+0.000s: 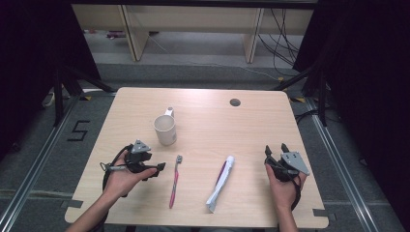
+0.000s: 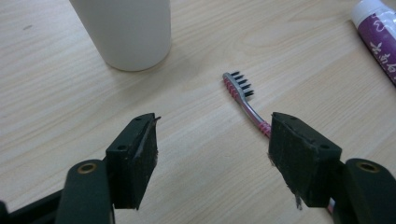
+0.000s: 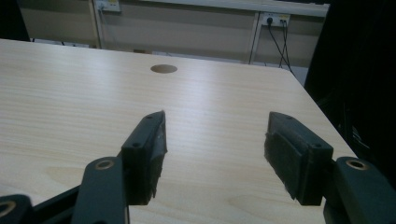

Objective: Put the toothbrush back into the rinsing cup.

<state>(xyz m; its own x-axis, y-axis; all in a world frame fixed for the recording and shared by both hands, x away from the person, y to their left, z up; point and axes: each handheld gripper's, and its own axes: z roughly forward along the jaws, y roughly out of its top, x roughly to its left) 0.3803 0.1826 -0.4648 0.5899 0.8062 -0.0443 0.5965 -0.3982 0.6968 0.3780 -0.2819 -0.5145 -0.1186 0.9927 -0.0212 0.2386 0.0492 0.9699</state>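
Left claw (image 2: 212,149), jaws wide and empty, hovers at lower left of the high view beside the toothbrush (image 1: 174,181) lying on the counter (image 1: 208,108); right claw (image 3: 215,154), also wide and empty, lower right.

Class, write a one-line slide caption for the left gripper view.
Open left gripper hovering near a pink toothbrush, white mug behind.
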